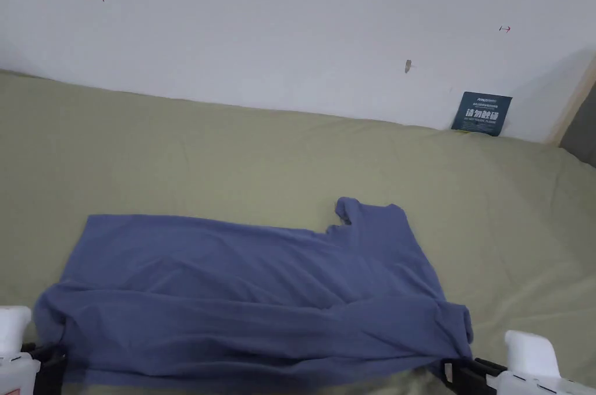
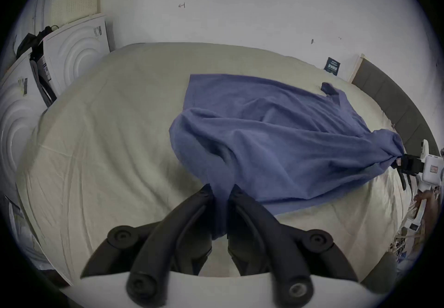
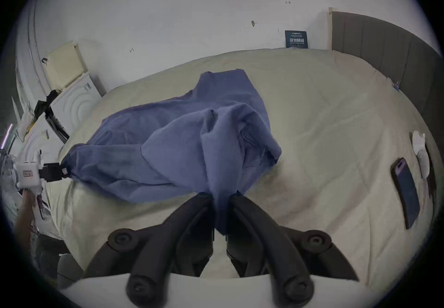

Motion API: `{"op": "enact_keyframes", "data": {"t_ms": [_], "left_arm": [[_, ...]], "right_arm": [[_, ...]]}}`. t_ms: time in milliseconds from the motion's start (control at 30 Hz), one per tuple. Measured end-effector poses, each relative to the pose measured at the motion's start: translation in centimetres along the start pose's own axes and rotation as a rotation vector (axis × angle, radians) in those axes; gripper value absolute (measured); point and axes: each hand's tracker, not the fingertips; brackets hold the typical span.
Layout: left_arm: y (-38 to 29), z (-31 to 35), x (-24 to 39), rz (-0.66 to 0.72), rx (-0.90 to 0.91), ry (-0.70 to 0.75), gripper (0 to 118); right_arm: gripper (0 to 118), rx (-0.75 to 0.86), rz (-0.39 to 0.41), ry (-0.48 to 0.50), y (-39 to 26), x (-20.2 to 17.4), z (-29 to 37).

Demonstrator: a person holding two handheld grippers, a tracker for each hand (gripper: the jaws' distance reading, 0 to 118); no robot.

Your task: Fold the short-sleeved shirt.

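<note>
A blue short-sleeved shirt [image 1: 250, 291] lies spread across the pale green bed [image 1: 233, 152], its near edge lifted and stretched between both grippers. My left gripper [image 2: 221, 189] is shut on the shirt's near left corner [image 2: 221, 207], at the bottom left of the head view [image 1: 49, 358]. My right gripper [image 3: 221, 194] is shut on the near right corner, at the bottom right of the head view [image 1: 457, 370]. One sleeve [image 1: 372, 216] lies flat at the far right of the shirt. In the left gripper view the right gripper [image 2: 400, 160] pinches bunched fabric.
A white wall [image 1: 291, 24] runs behind the bed, with a dark card [image 1: 482, 113] leaning on it. A phone [image 3: 406, 192] and a white cloth [image 3: 421, 152] lie on the bed's right side. A grey headboard [image 3: 384, 49] is at right, white foam boxes [image 2: 72, 61] at left.
</note>
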Motion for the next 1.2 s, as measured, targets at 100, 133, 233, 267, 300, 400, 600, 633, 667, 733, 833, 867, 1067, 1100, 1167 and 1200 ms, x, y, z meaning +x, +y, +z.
{"op": "enact_keyframes", "data": {"t_ms": [100,133,233,267,300,400,600,633,667,733,833,867,1067,1100,1167,1200], "left_arm": [[0.1,1.9,0.0,-0.020,0.015,0.002,9],[0.0,2.7,0.0,-0.028,0.016,-0.001,9],[-0.7,4.8,-0.2,-0.052,0.010,-0.009,9],[-1.0,5.4,-0.2,-0.056,0.002,-0.011,9],[-1.5,6.1,-0.3,-0.062,-0.008,-0.010,9],[-3.6,8.1,-0.5,-0.065,-0.052,-0.011,9],[-8.7,10.2,-1.3,-0.047,-0.152,-0.014,9],[-9.5,10.3,-1.4,-0.043,-0.168,-0.012,9],[-10.0,10.3,-1.5,-0.041,-0.181,-0.013,9],[-10.7,10.4,-1.4,-0.030,-0.228,-0.014,9],[-11.1,10.5,-1.3,-0.050,-0.241,-0.015,9],[-11.2,10.4,-1.2,-0.051,-0.242,-0.015,9],[-11.2,12.7,-2.3,-0.010,-0.138,-0.095,89],[-10.9,13.8,-2.5,0.004,-0.108,-0.125,89],[-9.9,16.2,-1.8,0.027,-0.048,-0.100,89],[-9.2,17.4,-1.3,0.022,0.003,-0.071,89]], "right_arm": [[9,0.009,0.026,-0.014,-0.5,-0.6,2.5],[9,-0.006,0.023,-0.024,-0.6,-0.7,3.4],[9,-0.019,0.042,-0.031,-1.4,-0.9,6.2],[9,-0.028,0.058,-0.037,-1.6,-1.0,6.9],[9,-0.048,0.079,-0.047,-1.9,-1.2,7.8],[9,-0.124,0.114,-0.064,-3.0,-1.3,10.1],[9,-0.249,0.195,-0.071,-5.8,-1.1,12.9],[9,-0.275,0.179,-0.079,-6.2,-0.8,13.0],[9,-0.280,0.169,-0.079,-6.5,-0.6,13.2],[9,-0.314,0.131,-0.083,-7.1,0.0,13.3],[10,-0.354,0.115,-0.079,-8.0,0.5,13.1],[10,-0.353,0.112,-0.076,-8.1,0.5,13.1],[58,-0.236,0.142,-0.108,-6.3,0.4,16.5],[58,-0.188,0.162,-0.100,-5.9,0.2,17.7],[58,-0.081,0.169,-0.061,-4.7,-0.9,20.5],[58,-0.024,0.162,-0.048,-4.1,-1.7,21.7]]}}
